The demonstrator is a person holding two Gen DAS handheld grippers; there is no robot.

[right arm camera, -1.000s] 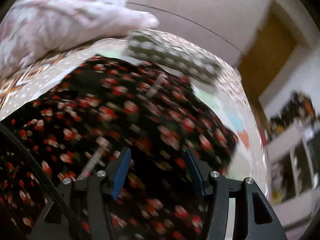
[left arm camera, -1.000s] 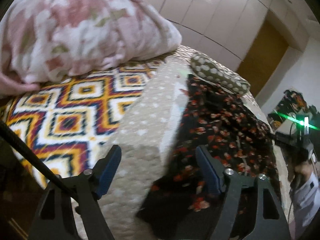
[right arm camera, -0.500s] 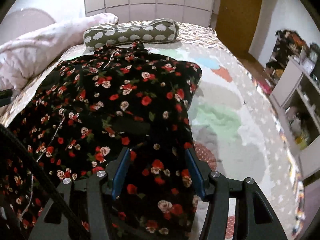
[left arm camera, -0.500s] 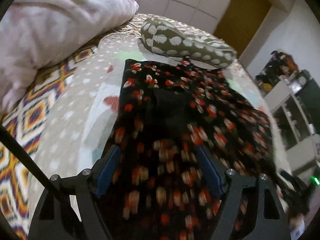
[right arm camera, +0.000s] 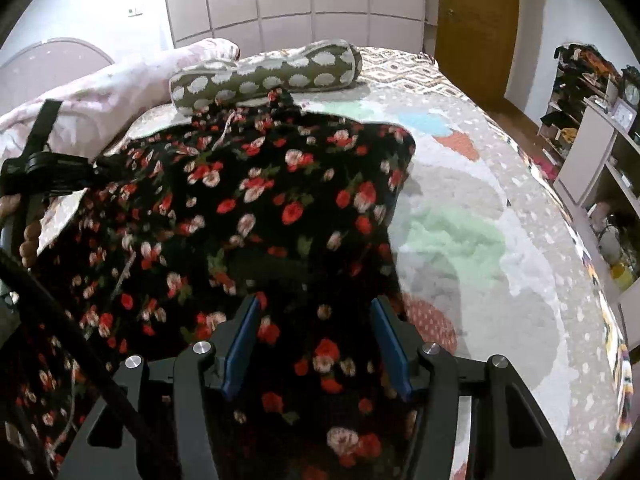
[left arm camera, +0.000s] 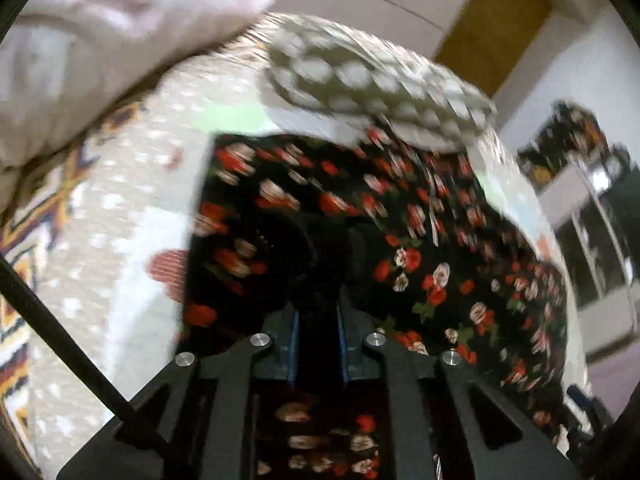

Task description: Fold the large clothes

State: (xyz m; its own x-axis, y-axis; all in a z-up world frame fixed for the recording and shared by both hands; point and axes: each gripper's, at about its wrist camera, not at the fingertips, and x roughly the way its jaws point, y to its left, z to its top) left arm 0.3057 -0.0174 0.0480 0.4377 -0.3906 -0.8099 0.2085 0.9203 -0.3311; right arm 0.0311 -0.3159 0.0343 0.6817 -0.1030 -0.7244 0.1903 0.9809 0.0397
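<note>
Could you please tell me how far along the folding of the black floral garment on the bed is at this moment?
Early stage. Done: the black garment with red and white flowers lies spread on the patterned bedspread, one edge apparently turned over. In hand: the left gripper has closed on a bunch of its fabric, while the right gripper hovers open above it. Left: bringing the halves together and squaring the bundle.

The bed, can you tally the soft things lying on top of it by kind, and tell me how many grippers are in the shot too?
Floral garment: 1
Polka-dot bolster pillow: 1
Pink blanket: 1
Grippers: 2, the left gripper shut on the garment, the right gripper open above it
Total: 5
</note>
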